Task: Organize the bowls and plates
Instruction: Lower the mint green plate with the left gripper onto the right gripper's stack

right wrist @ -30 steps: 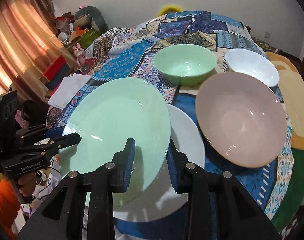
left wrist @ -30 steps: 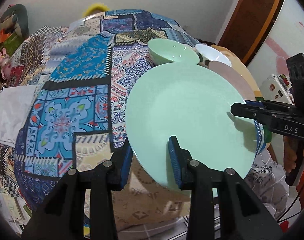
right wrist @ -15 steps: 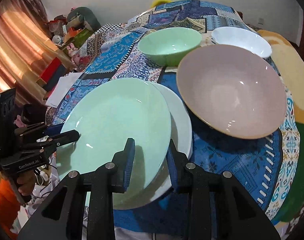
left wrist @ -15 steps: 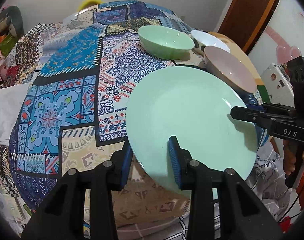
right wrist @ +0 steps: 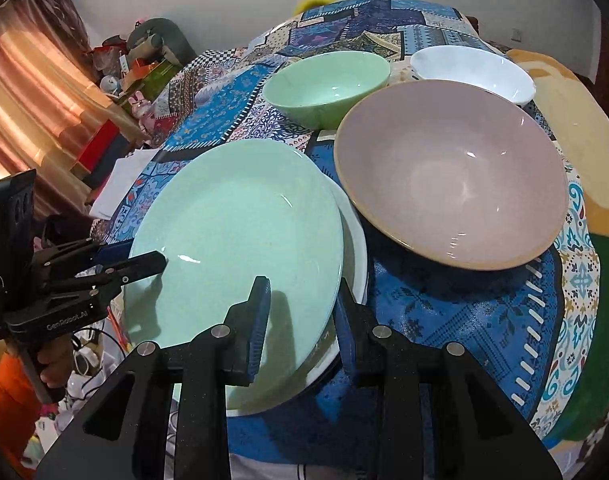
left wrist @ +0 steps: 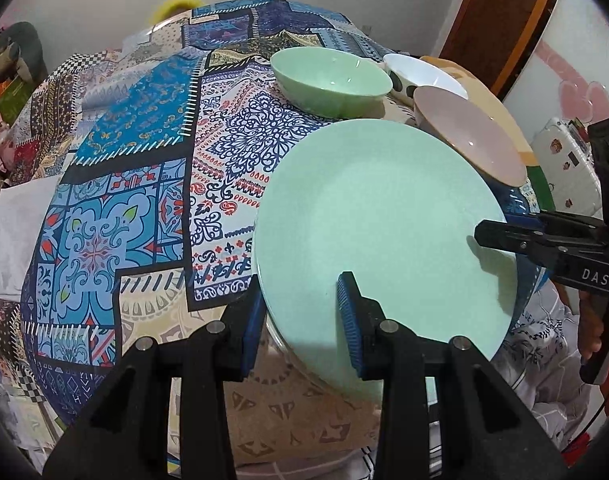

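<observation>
Both tools (left wrist: 300,320) (right wrist: 300,316) clamp glossy mint-green plate (right wrist: 240,240), over white plate (right wrist: 354,248).

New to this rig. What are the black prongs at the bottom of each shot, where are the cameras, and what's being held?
There is no robot arm here: a person holds a handheld two-finger gripper in each hand, and each carries a fisheye camera looking along its fingers. The black prongs are those fingers.

The left wrist view shows the left gripper with its blue pads either side of the near rim of a round mint-green plate. The right gripper pinches the same plate's opposite rim. Each view also catches the other gripper from the side.

A flat white plate lies directly underneath the green one. Behind, on the patchwork-patterned cloth, stand a mint-green bowl, a wide mauve bowl and a white bowl.
</observation>
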`<act>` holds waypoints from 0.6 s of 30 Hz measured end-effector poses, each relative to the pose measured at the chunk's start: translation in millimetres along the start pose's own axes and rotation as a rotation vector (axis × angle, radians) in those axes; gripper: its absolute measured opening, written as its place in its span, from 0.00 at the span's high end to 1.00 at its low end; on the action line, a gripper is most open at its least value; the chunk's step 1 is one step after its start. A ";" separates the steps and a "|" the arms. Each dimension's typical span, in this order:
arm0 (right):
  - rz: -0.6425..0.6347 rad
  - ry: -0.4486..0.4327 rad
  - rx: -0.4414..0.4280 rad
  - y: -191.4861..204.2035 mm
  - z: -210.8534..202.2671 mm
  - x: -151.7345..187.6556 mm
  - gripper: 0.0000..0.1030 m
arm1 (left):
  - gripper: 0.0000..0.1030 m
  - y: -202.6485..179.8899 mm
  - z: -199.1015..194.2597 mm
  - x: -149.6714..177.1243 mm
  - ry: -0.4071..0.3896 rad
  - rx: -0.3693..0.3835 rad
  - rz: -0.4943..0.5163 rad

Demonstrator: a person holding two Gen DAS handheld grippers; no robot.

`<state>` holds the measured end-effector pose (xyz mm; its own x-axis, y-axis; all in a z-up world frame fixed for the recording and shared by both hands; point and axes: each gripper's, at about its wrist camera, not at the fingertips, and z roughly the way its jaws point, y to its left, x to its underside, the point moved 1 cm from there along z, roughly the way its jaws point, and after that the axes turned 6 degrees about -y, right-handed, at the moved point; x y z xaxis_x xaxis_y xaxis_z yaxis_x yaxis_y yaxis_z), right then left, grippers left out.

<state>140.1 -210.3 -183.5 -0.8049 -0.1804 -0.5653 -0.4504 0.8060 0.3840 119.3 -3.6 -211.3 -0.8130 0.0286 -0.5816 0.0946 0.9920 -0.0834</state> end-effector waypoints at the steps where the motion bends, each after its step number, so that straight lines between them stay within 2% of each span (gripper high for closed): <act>1: 0.001 0.000 -0.001 -0.4 0.1 -0.3 0.72 | 0.66 0.3 0.8 -0.5 0.000 -0.006 0.004; 4: -0.004 0.001 0.000 -0.5 -0.2 -0.5 0.72 | 0.66 -1.9 2.9 -0.3 -0.004 -0.037 0.025; 6: -0.007 0.000 -0.005 0.1 -0.7 -0.1 0.72 | 0.67 -5.7 2.6 -0.7 -0.003 0.006 0.043; 10: -0.021 0.003 0.005 2.4 -0.1 1.1 0.72 | 0.67 -15.2 3.7 -0.9 -0.002 0.018 0.066; 18: -0.015 0.000 0.009 0.8 -4.2 -0.5 0.72 | 0.67 -9.5 3.1 0.1 -0.005 0.016 0.020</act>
<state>138.5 -212.0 -179.8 -0.7982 -0.1923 -0.5709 -0.4586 0.8085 0.3689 120.1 -13.5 -213.0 -0.8077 0.0481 -0.5877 0.1206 0.9891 -0.0848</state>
